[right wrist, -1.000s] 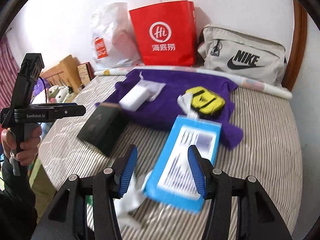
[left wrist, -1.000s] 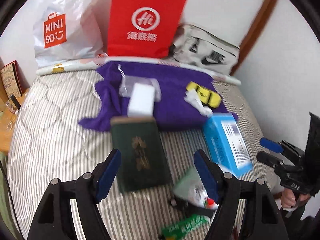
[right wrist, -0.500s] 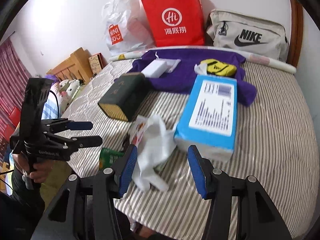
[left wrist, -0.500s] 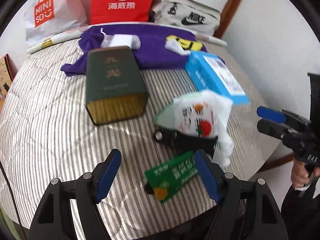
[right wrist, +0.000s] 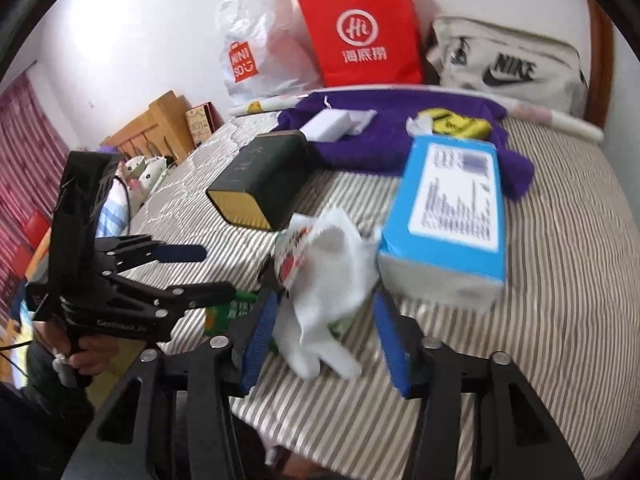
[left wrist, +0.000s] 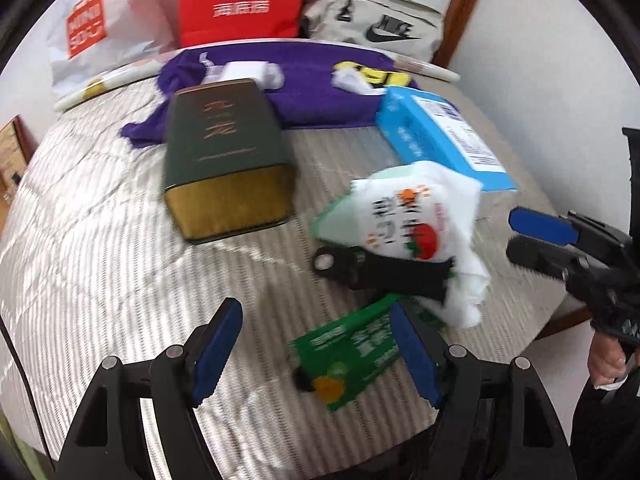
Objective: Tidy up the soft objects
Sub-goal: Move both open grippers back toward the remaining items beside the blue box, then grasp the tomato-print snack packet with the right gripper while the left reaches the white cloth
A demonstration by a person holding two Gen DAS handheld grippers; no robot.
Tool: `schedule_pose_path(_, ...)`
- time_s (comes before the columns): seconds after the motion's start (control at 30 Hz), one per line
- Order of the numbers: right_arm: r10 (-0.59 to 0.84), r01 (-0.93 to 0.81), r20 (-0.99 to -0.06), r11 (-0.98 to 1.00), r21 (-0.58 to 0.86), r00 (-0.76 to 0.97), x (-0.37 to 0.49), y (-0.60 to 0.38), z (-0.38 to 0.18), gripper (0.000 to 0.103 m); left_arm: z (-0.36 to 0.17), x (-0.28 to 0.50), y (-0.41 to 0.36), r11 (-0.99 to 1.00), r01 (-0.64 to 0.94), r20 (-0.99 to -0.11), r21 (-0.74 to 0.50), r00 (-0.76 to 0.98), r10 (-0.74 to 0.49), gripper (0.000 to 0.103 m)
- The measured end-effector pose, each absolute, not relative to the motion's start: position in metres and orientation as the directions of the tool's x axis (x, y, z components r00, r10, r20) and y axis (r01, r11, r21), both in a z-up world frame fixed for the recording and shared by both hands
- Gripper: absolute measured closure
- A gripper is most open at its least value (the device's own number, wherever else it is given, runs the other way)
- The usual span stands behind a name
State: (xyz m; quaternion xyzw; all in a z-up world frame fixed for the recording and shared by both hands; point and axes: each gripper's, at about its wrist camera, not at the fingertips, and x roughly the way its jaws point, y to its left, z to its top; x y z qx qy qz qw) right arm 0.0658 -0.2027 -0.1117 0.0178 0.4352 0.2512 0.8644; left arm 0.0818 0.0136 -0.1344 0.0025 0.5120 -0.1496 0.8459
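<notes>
A crumpled white cloth (right wrist: 332, 280) wrapped round a printed packet (left wrist: 404, 224) lies near the bed's front edge. My right gripper (right wrist: 326, 342) straddles it. Its jaws are closing, the cloth sits between them, and the pads do not visibly press on it. A black clip-like object (left wrist: 384, 270) and a green packet (left wrist: 352, 354) lie just under the cloth. My left gripper (left wrist: 316, 354) hangs open over the green packet, holding nothing. At the back, a purple cloth (right wrist: 384, 136) carries a white block (right wrist: 326, 126) and a yellow item (right wrist: 456, 124).
A dark green box (left wrist: 228, 156) and a blue tissue pack (right wrist: 448, 216) lie on the striped mattress (left wrist: 100, 248). Against the wall stand a red paper bag (right wrist: 360, 36), a white plastic bag (right wrist: 256, 44) and a grey sports bag (right wrist: 508, 64). The mattress edge drops off in front.
Both grippers came down and closer to the front pile of cloth and packets. The right jaws have narrowed around the white cloth. The left jaws kept their width.
</notes>
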Motion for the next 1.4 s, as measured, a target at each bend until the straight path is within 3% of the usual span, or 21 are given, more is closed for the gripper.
schedule_pose_path(0.1, 0.465, -0.442, -0.745, 0.861, 0.253, 0.479, 0.077, -0.19, -0.114, 0.073, -0.136, 0.081, 0.03, 0.961, 0.223, -0.866, -0.166, 0.434, -0.251, 0.029)
schedule_pose_path(0.43, 0.457, -0.453, -0.779, 0.855, 0.252, 0.429, 0.104, -0.159, -0.131, 0.074, -0.145, 0.091, 0.055, 0.951, 0.162, -0.857, -0.263, 0.413, -0.307, 0.029)
schedule_pose_path(0.47, 0.455, -0.453, -0.78, 0.856, 0.25, 0.43, 0.106, -0.157, -0.133, 0.078, -0.145, 0.091, 0.055, 0.948, 0.162, -0.855, -0.273, 0.412, -0.316, 0.029)
schedule_pose_path(0.5, 0.455, -0.456, -0.779, 0.855, 0.248, 0.431, 0.108, -0.155, -0.133, 0.09, -0.146, 0.092, 0.055, 0.948, 0.161, -0.855, -0.275, 0.411, -0.318, 0.029)
schedule_pose_path(0.67, 0.493, -0.483, -0.743, 0.836, 0.26, 0.453, 0.105, -0.153, -0.124, 0.097, -0.148, 0.091, 0.056, 0.947, 0.156, -0.858, -0.281, 0.402, -0.321, 0.029)
schedule_pose_path(1.03, 0.472, -0.433, -0.661, 0.869, 0.239, 0.582, 0.067, -0.206, -0.08, 0.099, -0.138, 0.084, 0.028, 0.912, 0.214, -0.829, -0.349, 0.384, -0.407, 0.029)
schedule_pose_path(1.17, 0.429, -0.392, -0.678, 0.893, 0.22, 0.597, 0.051, -0.233, -0.084, 0.099, -0.135, 0.083, 0.004, 0.884, 0.277, -0.812, -0.378, 0.359, -0.46, 0.029)
schedule_pose_path(1.4, 0.375, -0.325, -0.725, 0.92, 0.218, 0.578, 0.033, -0.266, -0.115, 0.099, -0.149, 0.102, -0.013, 0.865, 0.207, -0.815, -0.457, 0.29, -0.501, 0.031)
